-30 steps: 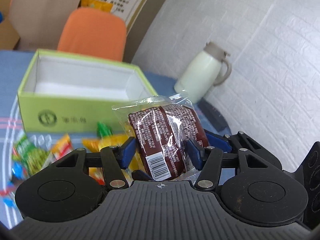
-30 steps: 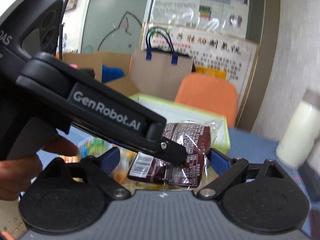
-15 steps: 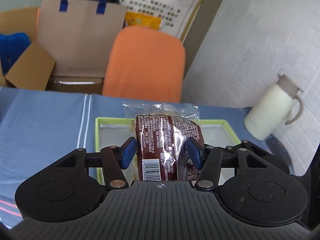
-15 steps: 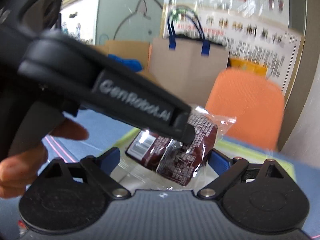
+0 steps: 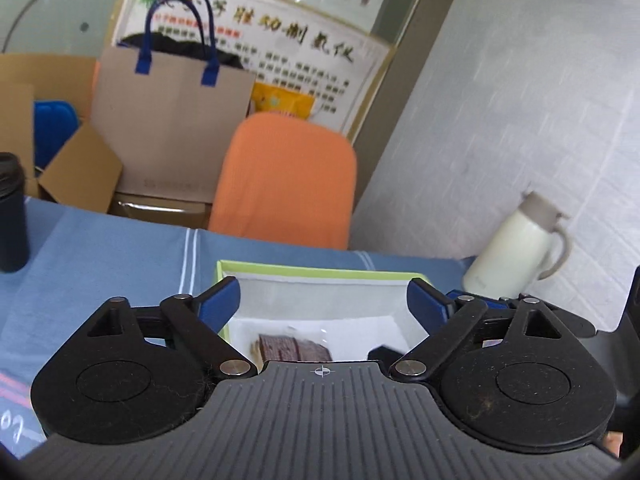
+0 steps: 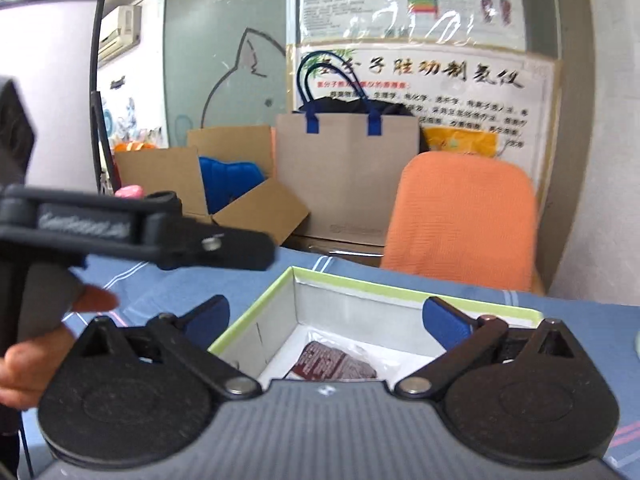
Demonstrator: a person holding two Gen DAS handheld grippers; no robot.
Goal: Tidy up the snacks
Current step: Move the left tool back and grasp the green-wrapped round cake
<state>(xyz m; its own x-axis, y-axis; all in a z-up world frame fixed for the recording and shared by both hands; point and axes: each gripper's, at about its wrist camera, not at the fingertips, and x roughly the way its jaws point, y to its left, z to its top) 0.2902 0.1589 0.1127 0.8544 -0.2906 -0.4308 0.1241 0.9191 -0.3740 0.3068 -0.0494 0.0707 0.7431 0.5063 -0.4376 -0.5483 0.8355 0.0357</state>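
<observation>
1. Now the left gripper (image 5: 323, 300) is hanging over the green-rimmed box (image 5: 320, 271), its blue pads spread wide after just opening, with nothing between them; the brown snack packet (image 5: 294, 347) is lying on the box's white floor, below the jaws at about 6 o'clock from their midpoint.
2. The right gripper (image 6: 326, 322) is likewise standing released, its jaws having just been widening, empty; in its view the same packet (image 6: 334, 366) is lying inside the box (image 6: 400, 288), low between the fingers at roughly 6 o'clock.
3. The packet is looking glossy: dark brown print under clear crinkled film. The box is rectangular cardboard, lime on its rim, white inside. The table is wearing a blue cloth (image 5: 120, 248) with thin white stripes.
4. Going left to right in the left view: a dark tumbler (image 5: 12, 216) at 9 o'clock, an open cardboard carton (image 5: 76, 172), a kraft paper bag (image 5: 172, 120) with blue handles, an orange chair back (image 5: 284, 180) at 12 o'clock, and a cream jug (image 5: 516, 248) at 3 o'clock by the white wall.
5. In the right view, the left gripper's black body (image 6: 132, 232) is crossing at 9 o'clock, a person's hand (image 6: 36, 356) holding it; it is hiding part of the cloth, not the box.
</observation>
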